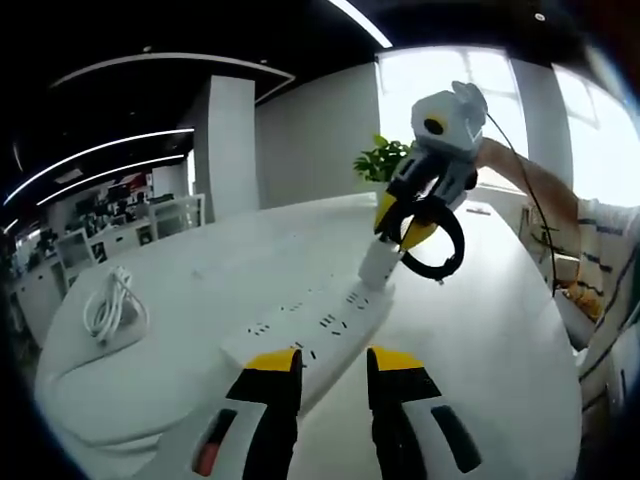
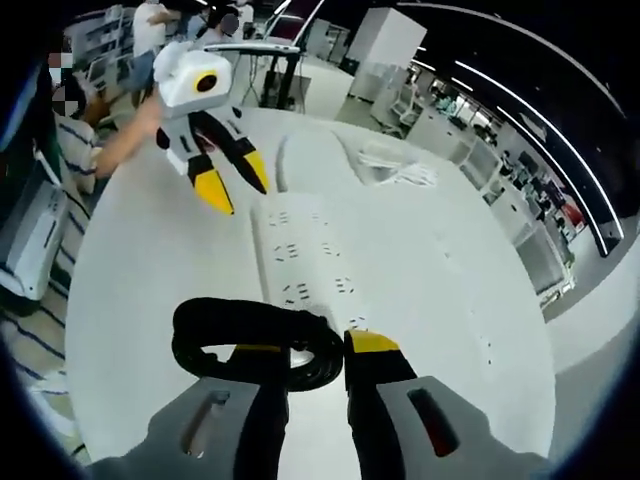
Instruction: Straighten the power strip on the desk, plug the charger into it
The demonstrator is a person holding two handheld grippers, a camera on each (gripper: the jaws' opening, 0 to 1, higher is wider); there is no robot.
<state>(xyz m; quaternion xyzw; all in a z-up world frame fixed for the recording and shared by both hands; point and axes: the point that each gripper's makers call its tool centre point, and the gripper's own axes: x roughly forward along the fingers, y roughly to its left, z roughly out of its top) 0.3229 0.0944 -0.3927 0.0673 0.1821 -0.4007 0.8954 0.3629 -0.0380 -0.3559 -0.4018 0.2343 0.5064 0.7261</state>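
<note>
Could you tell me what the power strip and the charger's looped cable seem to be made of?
The power strip looks like white matte plastic, evenly coloured and rigid. The cable, by the right claw, looks like black rubbery sheathing, judging by its smooth bend.

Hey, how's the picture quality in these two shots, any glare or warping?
Left gripper view: the windows behind the plant are blown out white; the table edge bows from the fisheye. Right gripper view: even light, no glare; the power strip looks sharp, the shelves curve at the edges.

Bright, even light; window (image 1: 470, 85) blown out w/ glare, ceiling strip lights (image 1: 100, 150), soft shadows on table (image 2: 150, 270), fisheye warp at edges.
</note>
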